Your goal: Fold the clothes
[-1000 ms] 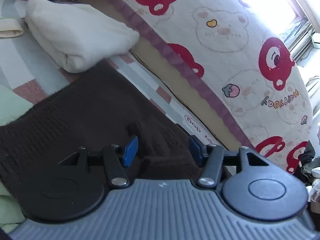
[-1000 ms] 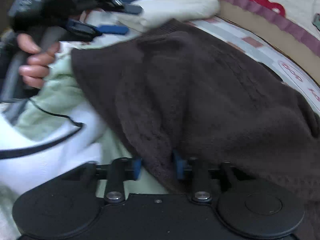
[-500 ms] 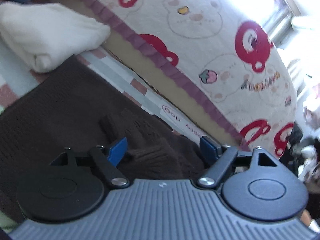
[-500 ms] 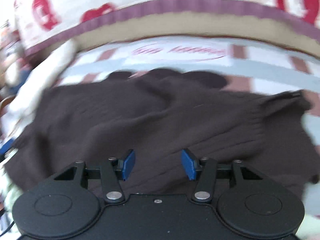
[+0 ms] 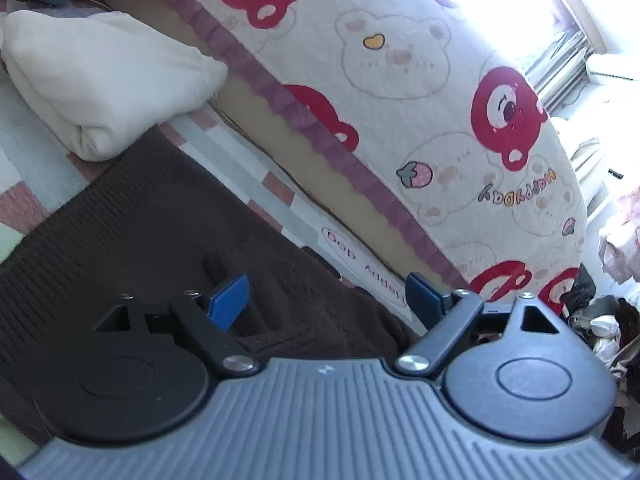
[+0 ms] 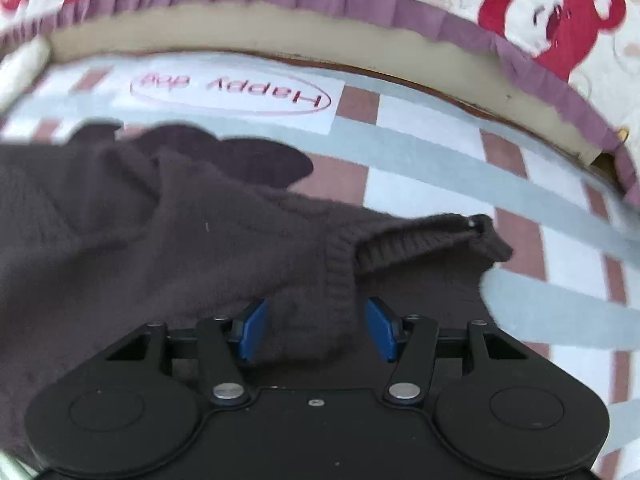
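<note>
A dark brown knit sweater [image 5: 132, 232] lies spread on a checked mat; it also shows in the right wrist view [image 6: 168, 224]. My left gripper [image 5: 328, 300] is open wide, just above a bunched part of the sweater near its edge. My right gripper [image 6: 316, 328] is open, with a ribbed fold of the sweater lying between its blue pads [image 6: 252, 330]. A ribbed cuff or hem [image 6: 432, 240] sticks out to the right.
A folded cream garment [image 5: 96, 80] lies at the upper left on the checked mat [image 6: 420, 152]. A mattress side with a red bear print [image 5: 400, 80] and purple frill rises along the far edge. A pale green cloth [image 5: 8, 236] peeks out at the left.
My right gripper let go of the sweater, opened, and swung toward the mattress side over the ribbed fold. My left gripper opened wider above the sweater.
</note>
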`<state>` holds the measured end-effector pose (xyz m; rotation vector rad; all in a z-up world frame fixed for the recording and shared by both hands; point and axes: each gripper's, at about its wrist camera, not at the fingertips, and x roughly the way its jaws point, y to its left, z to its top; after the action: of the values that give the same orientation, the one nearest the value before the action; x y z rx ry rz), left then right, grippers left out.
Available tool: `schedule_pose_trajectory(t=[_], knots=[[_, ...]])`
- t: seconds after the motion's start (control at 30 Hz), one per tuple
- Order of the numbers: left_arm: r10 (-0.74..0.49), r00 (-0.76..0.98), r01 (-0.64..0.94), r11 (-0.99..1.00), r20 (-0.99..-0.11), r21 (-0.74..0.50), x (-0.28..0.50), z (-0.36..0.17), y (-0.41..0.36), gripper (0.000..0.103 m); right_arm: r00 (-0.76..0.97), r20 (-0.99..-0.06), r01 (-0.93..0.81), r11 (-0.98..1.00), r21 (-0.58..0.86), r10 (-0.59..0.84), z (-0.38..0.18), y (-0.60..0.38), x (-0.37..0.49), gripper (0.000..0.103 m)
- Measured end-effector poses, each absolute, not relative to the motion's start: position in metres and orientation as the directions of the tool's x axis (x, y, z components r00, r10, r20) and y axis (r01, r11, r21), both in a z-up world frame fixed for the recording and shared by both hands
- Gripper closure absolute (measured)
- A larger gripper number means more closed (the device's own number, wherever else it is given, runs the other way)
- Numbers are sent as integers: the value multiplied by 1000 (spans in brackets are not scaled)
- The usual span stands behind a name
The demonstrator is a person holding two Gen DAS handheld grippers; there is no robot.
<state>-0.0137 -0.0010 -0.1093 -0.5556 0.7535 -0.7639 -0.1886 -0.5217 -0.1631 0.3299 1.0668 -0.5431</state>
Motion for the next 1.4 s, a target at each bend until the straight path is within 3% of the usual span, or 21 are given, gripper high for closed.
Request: schedule_pose_trajectory(t=[0.13, 0.3, 0.37, 0.4, 0.43, 0.63, 0.8, 0.87, 0.93, 0.97, 1.0, 1.03, 1.13, 1.27, 1.4], knots=[[-765, 445, 402, 635, -466, -659, -14, -122, -14, 15, 424, -882, 682, 713, 162, -205, -174, -554, -202, 40], [-814, 342, 380, 576, -469, -724, -9, -137, -30, 20, 434, -873, 732, 651, 198, -222, -182, -562, -222, 39], [-806, 340, 426, 592, -485, -684, -12, -131, -37, 70, 460, -865, 722, 652, 232, -201, -181, -563, -222, 39], [-800, 343, 449, 600, -493, -662, -14, -128, -39, 100, 473, -860, 716, 652, 248, -193, -181, -563, -222, 39], [-780, 380, 466, 626, -497, -626, -17, -121, -38, 103, 485, -855, 712, 650, 264, -184, -181, -564, -223, 39], [-611, 557, 395, 790, -563, -468, -32, -90, -4, 103, 549, -829, 719, 566, 403, -107, -188, -578, -232, 39], [-560, 535, 349, 829, -633, -438, -29, -104, -11, 98, 591, -804, 703, 530, 474, -65, -201, -586, -225, 39], [-613, 497, 349, 789, -615, -505, -26, -107, -22, 87, 608, -789, 681, 568, 462, -88, -205, -587, -214, 38], [-645, 481, 387, 764, -594, -516, -24, -105, -38, 63, 643, -759, 638, 621, 455, -104, -202, -588, -204, 37], [-655, 477, 410, 756, -586, -511, -24, -103, -46, 63, 665, -740, 612, 645, 458, -104, -200, -589, -200, 53], [-665, 469, 437, 747, -582, -501, -24, -100, -55, 63, 686, -721, 585, 668, 461, -103, -197, -591, -196, 78], [-674, 460, 464, 737, -578, -491, -24, -98, -65, 62, 708, -699, 563, 681, 468, -105, -195, -593, -194, 88], [-703, 433, 535, 704, -564, -466, -23, -93, -94, 62, 778, -609, 557, 622, 551, -158, -185, -611, -211, 92], [-718, 400, 624, 669, -570, -404, -6, -90, -133, 55, 751, -607, 611, 623, 488, -261, -179, -623, -217, 95], [-680, 383, 728, 639, -625, -250, 34, -101, -175, 46, 719, -651, 645, 584, 493, -243, -192, -629, -217, 95]])
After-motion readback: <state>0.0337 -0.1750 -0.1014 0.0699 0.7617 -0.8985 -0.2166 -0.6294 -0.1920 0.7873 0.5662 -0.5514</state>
